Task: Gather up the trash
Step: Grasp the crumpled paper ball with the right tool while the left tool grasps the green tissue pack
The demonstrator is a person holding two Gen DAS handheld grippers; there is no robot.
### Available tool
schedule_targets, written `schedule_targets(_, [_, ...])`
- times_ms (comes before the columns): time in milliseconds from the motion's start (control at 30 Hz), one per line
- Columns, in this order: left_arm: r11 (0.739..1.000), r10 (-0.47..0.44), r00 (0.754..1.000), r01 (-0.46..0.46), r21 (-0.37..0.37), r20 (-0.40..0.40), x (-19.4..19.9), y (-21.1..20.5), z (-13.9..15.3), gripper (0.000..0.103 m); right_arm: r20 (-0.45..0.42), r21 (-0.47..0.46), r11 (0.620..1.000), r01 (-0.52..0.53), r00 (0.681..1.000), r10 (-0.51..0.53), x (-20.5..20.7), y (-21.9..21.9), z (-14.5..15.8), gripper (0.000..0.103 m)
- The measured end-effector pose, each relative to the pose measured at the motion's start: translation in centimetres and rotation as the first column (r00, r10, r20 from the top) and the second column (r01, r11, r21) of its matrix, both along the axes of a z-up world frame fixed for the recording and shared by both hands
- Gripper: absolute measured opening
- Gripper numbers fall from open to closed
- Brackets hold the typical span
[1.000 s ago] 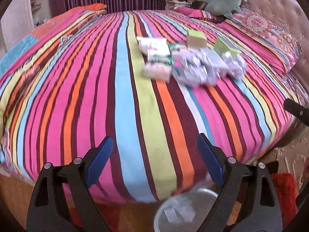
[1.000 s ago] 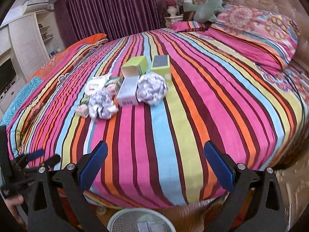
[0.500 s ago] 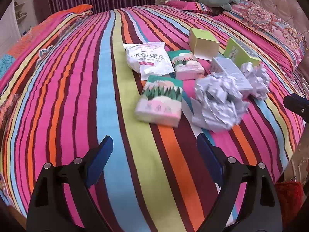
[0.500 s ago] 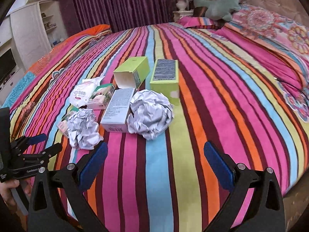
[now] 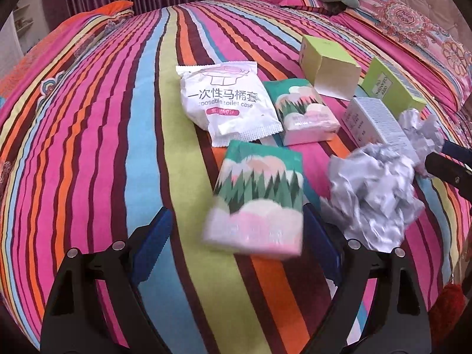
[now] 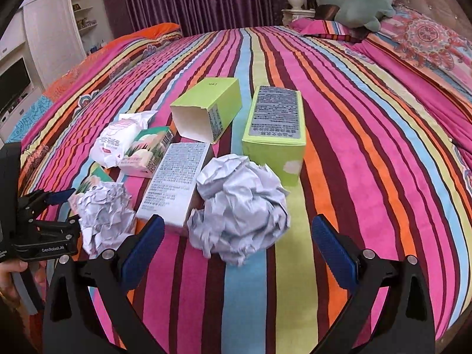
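Trash lies in a cluster on the striped bedspread (image 5: 118, 147). My left gripper (image 5: 236, 247) is open, its jaws on either side of the near end of a green-and-pink tissue pack (image 5: 259, 194). Beside the pack lies a crumpled paper ball (image 5: 374, 200), with a second tissue pack (image 5: 303, 112) and a white toilet-cover packet (image 5: 230, 100) behind. My right gripper (image 6: 239, 250) is open just before a larger crumpled paper ball (image 6: 242, 206). A white box (image 6: 177, 183), two green boxes (image 6: 206, 112) (image 6: 274, 129) and the smaller paper ball (image 6: 103, 215) lie around it.
A green plush toy (image 6: 362, 0) and patterned pillows (image 6: 419, 38) lie at the head of the bed. The left gripper (image 6: 47, 221) shows at the left edge of the right wrist view. A white cabinet (image 6: 50, 35) stands far left.
Both grippers have moved forward over the bed to the trash. The bin below the bed edge has dropped out of view. Both stay open.
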State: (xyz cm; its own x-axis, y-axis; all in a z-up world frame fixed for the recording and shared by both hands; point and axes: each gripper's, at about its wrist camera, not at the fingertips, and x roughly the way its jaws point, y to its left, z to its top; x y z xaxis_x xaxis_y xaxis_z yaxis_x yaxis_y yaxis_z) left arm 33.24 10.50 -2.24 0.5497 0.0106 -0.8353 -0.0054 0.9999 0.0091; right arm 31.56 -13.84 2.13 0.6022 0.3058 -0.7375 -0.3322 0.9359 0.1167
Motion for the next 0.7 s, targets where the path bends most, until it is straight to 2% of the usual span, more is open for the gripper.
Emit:
schedule_targets(100, [1.0, 0.001, 1.0, -0.001, 0.005, -0.004, 0.9, 0.0, -0.1, 0.086, 0.015, -0.028, 0.999, 0.014, 1.0, -0.014, 0.6, 0.2, -0.3, 0.095])
schedule_targets(267, [1.0, 0.008, 1.0, -0.008, -0.008, 0.0, 1.7, 0.2, 0.0, 0.086, -0.016, 0.083, 0.995, 0.053, 0.999, -0.052, 1.7, -1.6, -0.2, 0.095])
schedule_targets(567, [1.0, 0.009, 1.0, -0.009, 0.027, 0.004, 2.3, -0.2, -0.4, 0.085, -0.083, 0.032, 0.998, 0.053, 0.995, -0.051, 3.5, -0.7, -1.9, 0.095])
schedule_targets(633, [0.999, -0.003, 1.0, 0.003, 0.036, 0.01, 2.1, -0.4, -0.3, 0.076, -0.097, 0.033, 0.997, 0.064, 0.993, -0.06, 3.6, -0.6, -2.0, 0.094])
schedule_targets(667, [0.999, -0.006, 1.0, 0.005, 0.041, 0.014, 1.9, -0.4, -0.2, 0.068, -0.092, 0.03, 0.997, 0.066, 0.994, -0.063, 3.3, -0.6, -2.0, 0.091])
schedule_targets(700, [0.999, -0.006, 1.0, 0.005, 0.045, 0.017, 1.8, -0.4, -0.1, 0.057, -0.086, 0.035, 0.998, 0.059, 0.995, -0.056, 3.1, -0.6, -1.8, 0.078])
